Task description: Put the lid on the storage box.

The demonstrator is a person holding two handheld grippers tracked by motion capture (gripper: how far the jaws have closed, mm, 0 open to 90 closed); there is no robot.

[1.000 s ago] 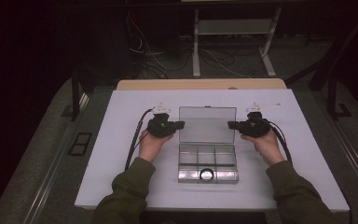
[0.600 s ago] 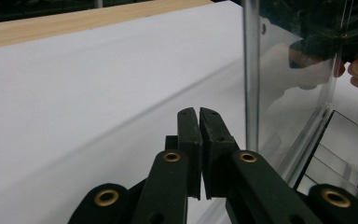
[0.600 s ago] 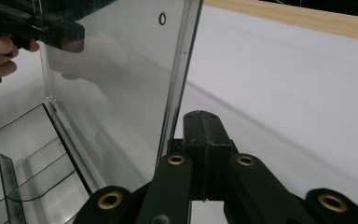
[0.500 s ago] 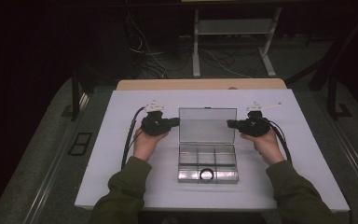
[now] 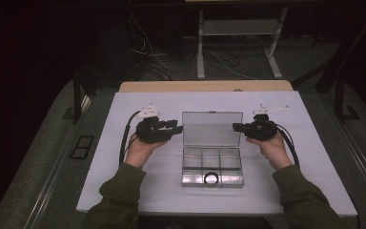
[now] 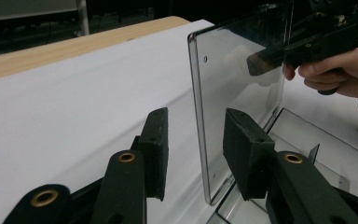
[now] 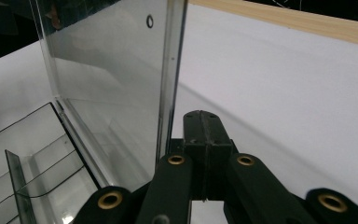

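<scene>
Clear plastic compartment box (image 5: 212,167), mid-table, lid (image 5: 212,128) upright. Left gripper (image 6: 196,154) jaws just opening, straddling lid edge untouched; right gripper (image 7: 204,135) pressed together behind lid. Step: releasing. Next: withdraw left clear.

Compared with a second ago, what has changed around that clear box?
The left tongs have just opened off the upright lid, whose edge stands between the jaws without being pressed, and that hand has drawn a little away from the lid. The right tongs stay shut beside the lid's other edge. The box and the black ring in it have not moved.
</scene>
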